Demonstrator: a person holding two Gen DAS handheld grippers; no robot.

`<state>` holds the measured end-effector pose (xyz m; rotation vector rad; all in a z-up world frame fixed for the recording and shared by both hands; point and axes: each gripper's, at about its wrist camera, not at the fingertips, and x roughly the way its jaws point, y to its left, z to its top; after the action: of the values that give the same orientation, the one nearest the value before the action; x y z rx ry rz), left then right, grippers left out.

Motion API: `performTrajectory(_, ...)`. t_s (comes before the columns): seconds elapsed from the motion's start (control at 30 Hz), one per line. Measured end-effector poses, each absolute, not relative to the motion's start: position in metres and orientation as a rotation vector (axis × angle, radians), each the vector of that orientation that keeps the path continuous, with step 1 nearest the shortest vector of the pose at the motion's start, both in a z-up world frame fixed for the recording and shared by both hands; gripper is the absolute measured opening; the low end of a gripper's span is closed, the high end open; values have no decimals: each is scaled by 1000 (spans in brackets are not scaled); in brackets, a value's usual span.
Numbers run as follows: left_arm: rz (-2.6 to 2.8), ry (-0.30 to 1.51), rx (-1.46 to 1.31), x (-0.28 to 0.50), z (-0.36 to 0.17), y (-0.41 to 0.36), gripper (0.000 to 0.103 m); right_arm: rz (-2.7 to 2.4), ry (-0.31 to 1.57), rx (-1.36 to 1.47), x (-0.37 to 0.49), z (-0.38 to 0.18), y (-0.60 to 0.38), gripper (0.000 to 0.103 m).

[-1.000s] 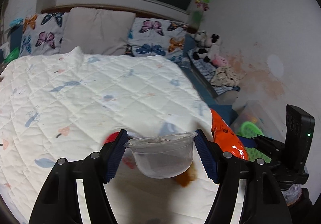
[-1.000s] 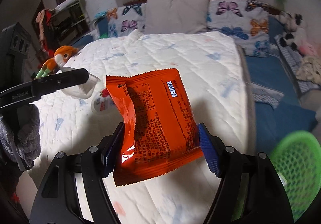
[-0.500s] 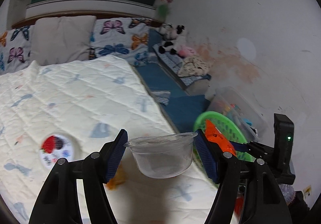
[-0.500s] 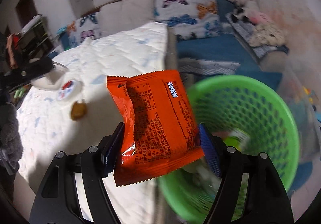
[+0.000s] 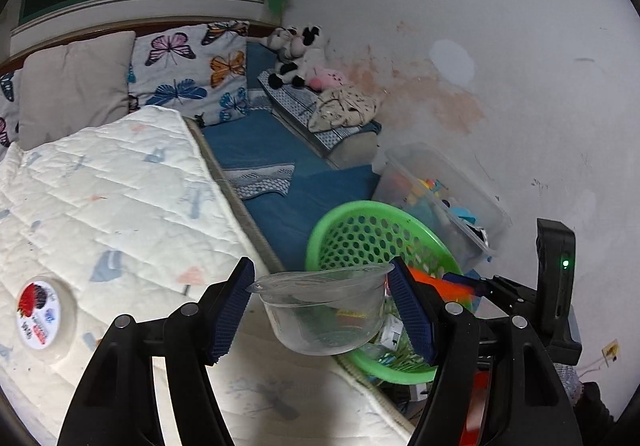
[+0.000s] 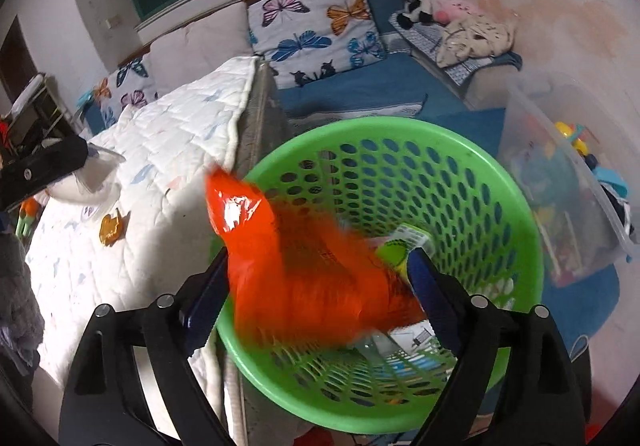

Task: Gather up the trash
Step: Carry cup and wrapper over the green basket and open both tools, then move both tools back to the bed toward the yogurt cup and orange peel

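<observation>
Over the green basket [image 6: 516, 206], the right gripper [image 6: 320, 286] was seen with jaws opening, the light, crinkly orange snack bag [image 6: 288, 278] slipping between them. Beside it, a thin, crushable clear cup [image 5: 320, 310] was pinched at its rim by the left gripper [image 5: 322, 312]. Farther off, a foil lid [image 5: 38, 312] was left on the quilt [image 5: 120, 186].

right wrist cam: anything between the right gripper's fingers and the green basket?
Yes. In the right wrist view the orange snack bag, motion-blurred, sits between the opening jaws of the right gripper, directly over the green basket. Nothing else intervenes.
</observation>
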<state>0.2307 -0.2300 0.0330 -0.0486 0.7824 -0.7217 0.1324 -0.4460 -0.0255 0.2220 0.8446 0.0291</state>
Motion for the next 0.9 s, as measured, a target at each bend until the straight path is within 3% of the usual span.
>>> performTrajectory(0.63,-789,848,9,215,11,-295,67,-49,750,247,89,-2,-484,88)
performTrajectory(0.9,-814,865,1,211,2,-311,78,-67,727,269,78,2,-493,88)
